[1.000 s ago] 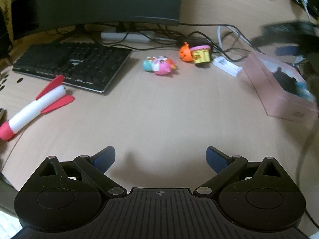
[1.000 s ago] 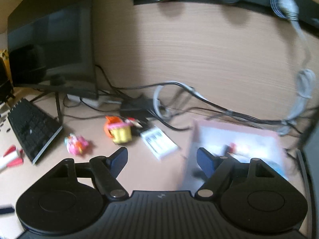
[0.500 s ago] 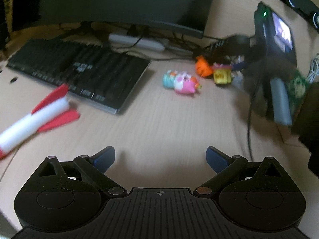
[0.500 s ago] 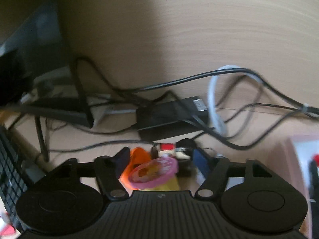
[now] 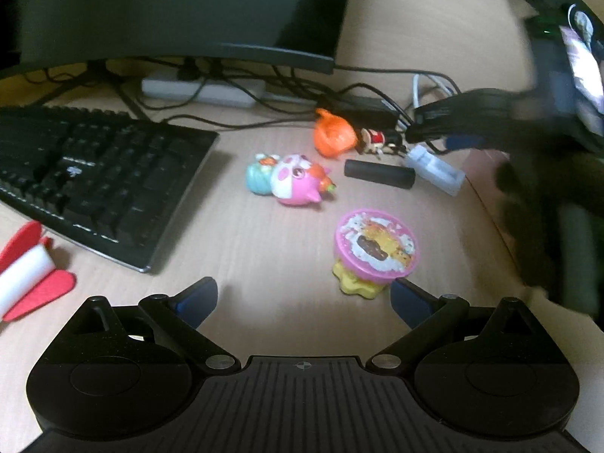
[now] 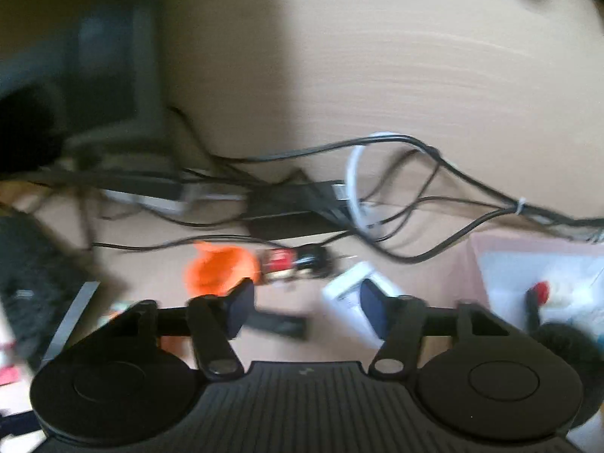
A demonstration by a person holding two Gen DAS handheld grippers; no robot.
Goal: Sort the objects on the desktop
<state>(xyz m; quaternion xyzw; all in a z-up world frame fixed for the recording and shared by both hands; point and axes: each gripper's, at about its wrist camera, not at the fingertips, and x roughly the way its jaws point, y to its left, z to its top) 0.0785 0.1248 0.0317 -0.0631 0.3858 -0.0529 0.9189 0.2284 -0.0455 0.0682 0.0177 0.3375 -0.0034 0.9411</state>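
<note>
Cupcake toy (image 5: pixel 375 251) shifted nearer left gripper (image 5: pixel 304 298) — gaping, empty; right gripper (image 6: pixel 305 311) narrowing, empty.

Pale wood-grain desk (image 5: pixel 264 256), matt; glossy plastic cupcake toy (image 5: pixel 375 251); matt black plastic keyboard (image 5: pixel 94 181).

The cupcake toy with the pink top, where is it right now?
In the left wrist view the cupcake toy sits on the desk, just ahead of the left gripper near its right-hand fingertip, closer to the camera than the pink owl toy.
</note>
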